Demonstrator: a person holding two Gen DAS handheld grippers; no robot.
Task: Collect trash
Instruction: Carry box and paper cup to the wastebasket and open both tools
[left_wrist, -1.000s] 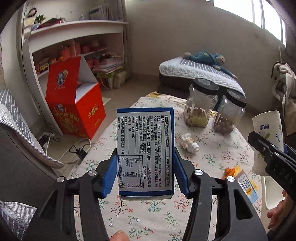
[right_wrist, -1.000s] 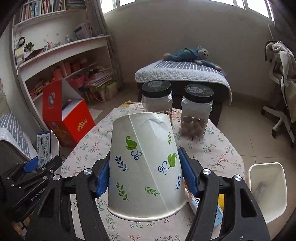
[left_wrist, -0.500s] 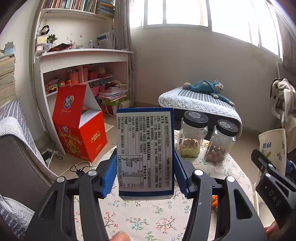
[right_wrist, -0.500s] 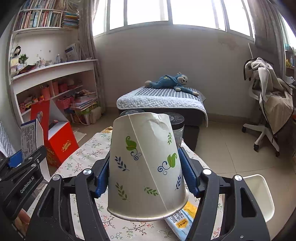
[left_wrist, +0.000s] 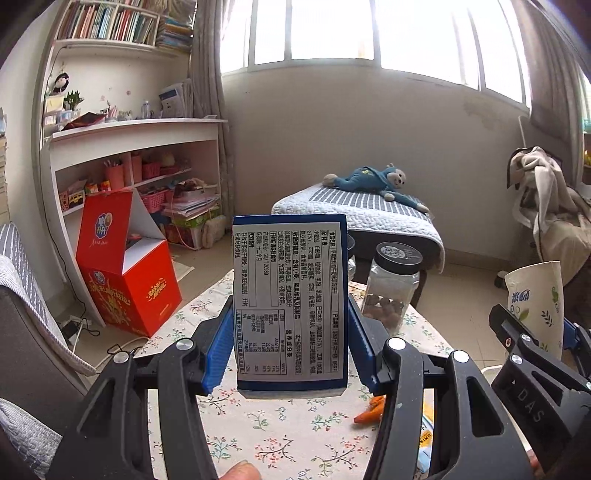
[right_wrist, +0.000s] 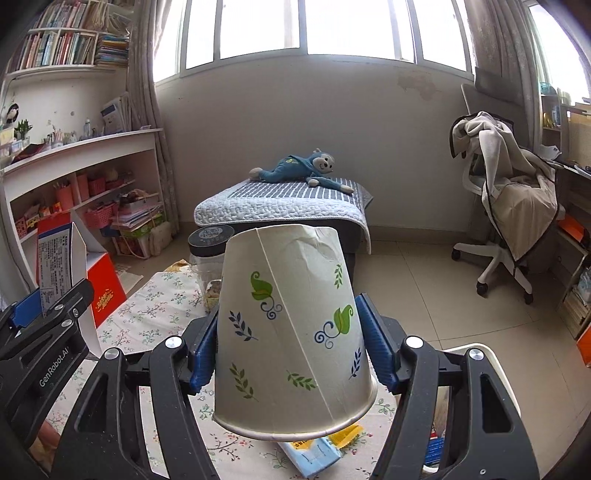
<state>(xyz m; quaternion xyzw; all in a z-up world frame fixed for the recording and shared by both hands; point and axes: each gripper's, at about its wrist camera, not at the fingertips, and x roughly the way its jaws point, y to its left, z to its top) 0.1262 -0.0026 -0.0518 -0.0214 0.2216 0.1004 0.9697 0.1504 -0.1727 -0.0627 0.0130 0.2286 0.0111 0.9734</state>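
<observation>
The left gripper (left_wrist: 291, 343) is clamping a blue carton (left_wrist: 291, 302) between its blue pads; the jaws are pressing on the carton's two narrow sides. The carton is standing upright, raised clear of the table (left_wrist: 266, 432). Its facing panel is showing a white label bordered in dark blue, printed with dense black text running sideways and a small table of figures. In the right wrist view the same carton (right_wrist: 55, 266) is appearing at the left edge, showing a white side flap.

The right gripper (right_wrist: 291, 347) is gripping a paper cup (right_wrist: 291, 332), which is sitting inverted with its wide rim toward the camera and its base pointing away, tilted slightly. The blue pads are bearing on opposite sides of the cup wall. The cup is white, printed with green leaves, dark blue sprigs and blue curls; a vertical seam is running down its side, and the wall near the base is showing a dent. It is also being held above the table, to the right of the carton.

The table is wearing a floral cloth. On it are lying a yellow-and-blue wrapper (right_wrist: 314, 454) below the cup rim and an orange scrap (left_wrist: 371, 408). A clear jar (left_wrist: 391, 288) with a black lid is standing farther back.
</observation>
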